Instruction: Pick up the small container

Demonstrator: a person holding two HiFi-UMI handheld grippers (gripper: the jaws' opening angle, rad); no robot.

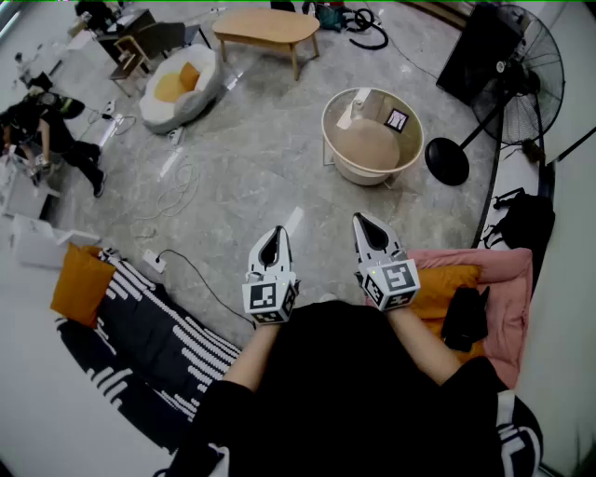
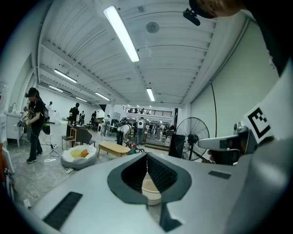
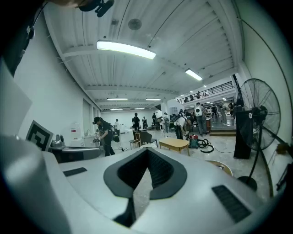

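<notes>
A round cream tub (image 1: 372,140) stands on the grey floor ahead of me, to the right. Inside it, at the far rim, are a small white container (image 1: 352,110) and a square marker card (image 1: 398,119). My left gripper (image 1: 273,235) and right gripper (image 1: 363,222) are held side by side in front of my body, well short of the tub, both shut with nothing in them. In the left gripper view the tips (image 2: 147,157) meet and the tub (image 2: 151,188) shows behind them. The right gripper view has its tips (image 3: 147,153) together and the tub's rim (image 3: 223,167) off to the right.
A black standing fan (image 1: 518,74) is to the right of the tub. A low wooden table (image 1: 265,28) and a white cushion bed (image 1: 182,88) lie farther off. Cables (image 1: 177,196) trail over the floor on the left. A pink mat (image 1: 507,270) and a striped rug (image 1: 158,345) flank me.
</notes>
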